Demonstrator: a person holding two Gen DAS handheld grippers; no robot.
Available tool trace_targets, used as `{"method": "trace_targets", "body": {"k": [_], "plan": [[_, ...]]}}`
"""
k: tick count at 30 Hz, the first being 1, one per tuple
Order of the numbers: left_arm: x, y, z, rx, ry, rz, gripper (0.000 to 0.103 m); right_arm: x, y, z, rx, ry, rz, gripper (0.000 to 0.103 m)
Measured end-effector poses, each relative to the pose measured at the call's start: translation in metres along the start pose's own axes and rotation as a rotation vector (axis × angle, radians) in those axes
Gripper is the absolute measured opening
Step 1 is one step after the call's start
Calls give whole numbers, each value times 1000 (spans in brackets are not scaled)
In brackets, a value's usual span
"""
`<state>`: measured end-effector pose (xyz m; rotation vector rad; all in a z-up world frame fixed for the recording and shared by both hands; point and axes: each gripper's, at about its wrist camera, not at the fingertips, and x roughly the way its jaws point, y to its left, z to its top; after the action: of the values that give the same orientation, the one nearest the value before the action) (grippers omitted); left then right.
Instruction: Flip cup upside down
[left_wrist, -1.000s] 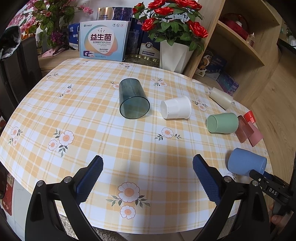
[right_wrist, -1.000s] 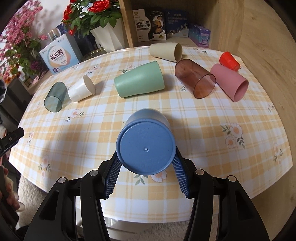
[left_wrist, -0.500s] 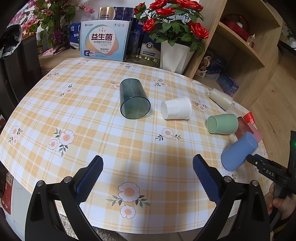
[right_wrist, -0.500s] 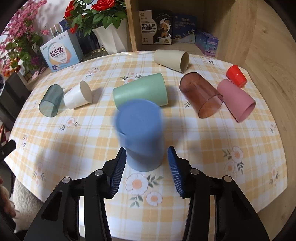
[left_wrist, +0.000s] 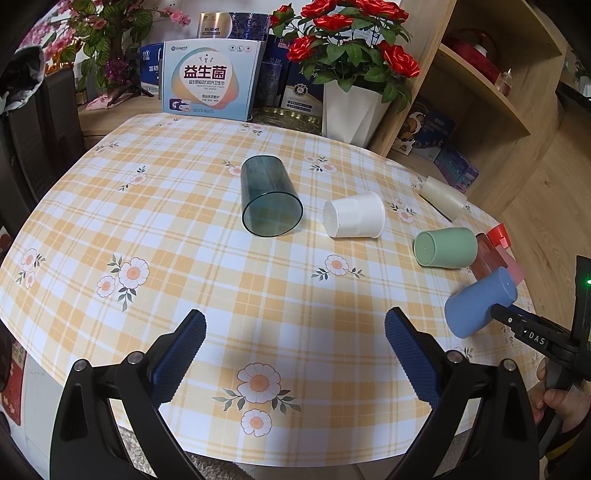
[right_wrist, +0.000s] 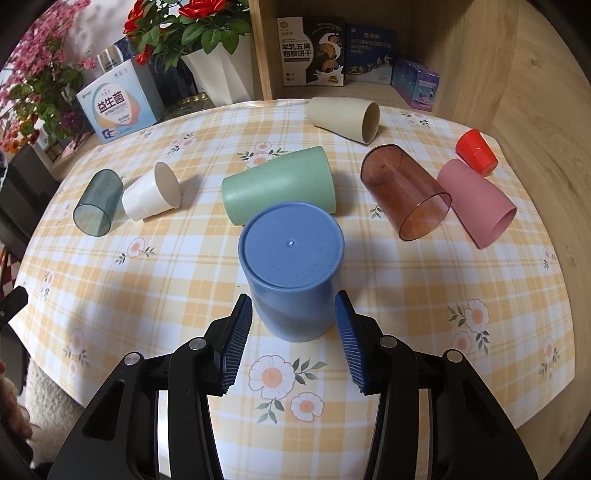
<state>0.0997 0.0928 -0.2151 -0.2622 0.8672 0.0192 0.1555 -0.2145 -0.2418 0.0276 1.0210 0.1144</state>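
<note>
Blue cup (right_wrist: 291, 273): base uppermost, tilted, mouth toward the checked tablecloth (right_wrist: 184, 280), just in front of the green cup (right_wrist: 279, 188) lying on its side. Right gripper (right_wrist: 293, 314): fingers pinching the blue cup's lower wall. Left gripper (left_wrist: 295, 332): fingers spread wide, holding nothing, well left of the green cup.

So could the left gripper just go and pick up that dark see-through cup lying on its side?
Probably yes. The left gripper is open and holds nothing, and only bare tablecloth lies between it and the dark teal cup. The white cup beside it lies apart.
</note>
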Motion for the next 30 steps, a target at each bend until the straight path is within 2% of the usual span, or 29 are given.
{"method": "trace_targets", "body": {"k": [5, 13, 16, 20, 22, 25, 30], "plan": [[-3, -2, 3, 12, -8, 10, 95, 0, -2, 1, 6, -2, 4, 46], [-22, -12, 15, 69, -70, 55, 97, -5, -4, 4, 8, -6, 13, 47], [-32, -17, 23, 95, -107, 62, 97, -12, -5, 7, 14, -24, 10, 56], [-50, -26, 32, 139, -153, 50, 97, -31, -8, 11, 44, -64, 68, 72], [-58, -31, 36, 153, -167, 34, 97, -42, -7, 14, 46, -82, 83, 74], [-72, -38, 40, 170, -188, 23, 97, -67, -4, 15, 44, -135, 81, 88], [-104, -49, 47, 180, -234, -10, 97, -110, 0, 15, 49, -195, 74, 88]]}}
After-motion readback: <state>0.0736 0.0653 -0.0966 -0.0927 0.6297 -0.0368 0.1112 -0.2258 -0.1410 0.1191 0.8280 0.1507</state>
